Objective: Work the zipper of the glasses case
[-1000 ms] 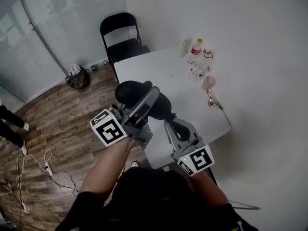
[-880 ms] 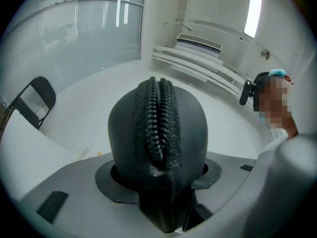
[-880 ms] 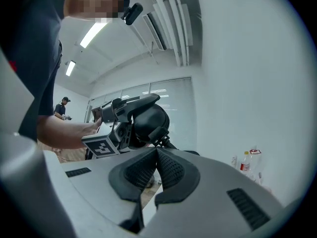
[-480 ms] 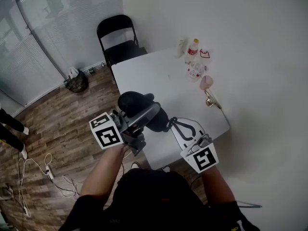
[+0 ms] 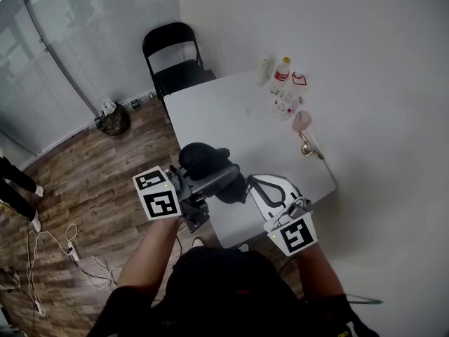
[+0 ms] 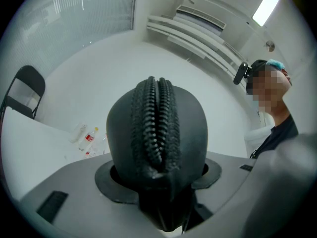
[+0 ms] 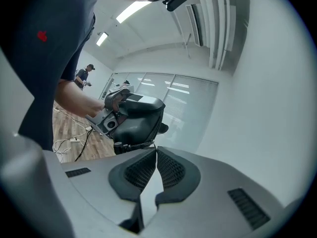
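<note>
Step in hand: glasses case (image 6: 157, 133) clamped in left gripper (image 5: 219, 178) fingers, zipper (image 6: 157, 115) centred between them. Right gripper (image 7: 155, 150) fingers pinched shut at pull cord (image 7: 134, 144); hold unconfirmed. Next: steady draw along zipper.

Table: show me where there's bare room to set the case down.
Bare: the table's middle and left side, between the black chair and the held glasses case. Crowded: the far right corner and wall edge, with bottles and small items.

Glasses case (image 6: 156, 123) in left tongs (image 6: 158, 171), right tongs (image 7: 154, 155) beside
</note>
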The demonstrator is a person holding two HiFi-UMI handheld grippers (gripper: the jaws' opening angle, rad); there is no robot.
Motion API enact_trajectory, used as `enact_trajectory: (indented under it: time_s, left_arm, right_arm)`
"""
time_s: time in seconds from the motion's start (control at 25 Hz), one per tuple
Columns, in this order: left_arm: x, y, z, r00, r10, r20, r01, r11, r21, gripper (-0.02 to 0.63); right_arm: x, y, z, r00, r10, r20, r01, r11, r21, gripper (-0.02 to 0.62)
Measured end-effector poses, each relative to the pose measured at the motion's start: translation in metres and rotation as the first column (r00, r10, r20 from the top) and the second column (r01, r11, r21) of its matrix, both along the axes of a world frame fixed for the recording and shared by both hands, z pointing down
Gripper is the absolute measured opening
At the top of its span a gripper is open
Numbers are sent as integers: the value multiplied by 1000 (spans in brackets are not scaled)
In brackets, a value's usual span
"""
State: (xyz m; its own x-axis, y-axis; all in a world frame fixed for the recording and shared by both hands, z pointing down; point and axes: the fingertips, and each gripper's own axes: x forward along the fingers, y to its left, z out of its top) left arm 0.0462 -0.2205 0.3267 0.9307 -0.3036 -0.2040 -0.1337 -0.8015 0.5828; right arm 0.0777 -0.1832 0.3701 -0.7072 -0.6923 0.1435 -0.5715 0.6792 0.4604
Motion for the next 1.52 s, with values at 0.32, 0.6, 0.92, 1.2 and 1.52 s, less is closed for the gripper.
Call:
enact_trajectory:
  time_s: [0.32, 0.6, 0.92, 1.2, 1.52]
  left_arm:
    - [13, 24, 20, 978, 118, 170, -130, 990, 60, 262]
    - [25, 40, 39, 945, 215, 247, -239, 969, 70, 262]
    - [39, 64, 70, 865, 322, 385, -367, 929, 46, 264]
    - [42, 81, 89, 818, 353, 454, -413, 910, 35, 265]
    - [49, 77, 121, 686, 274, 674, -439, 895, 83, 265]
  right_arm:
    - [-7, 4, 4, 999, -5, -41, 6, 1000, 15, 18]
    - [-8, 6, 4, 998, -28, -56, 29, 999, 19, 18]
    - [-9, 5, -4, 998, -41, -52, 43, 998, 38, 20]
    - [-14, 9, -10, 992, -28, -121, 39, 995, 88, 21]
    - [-5, 10, -2, 980, -37, -195, 59, 993, 106, 23]
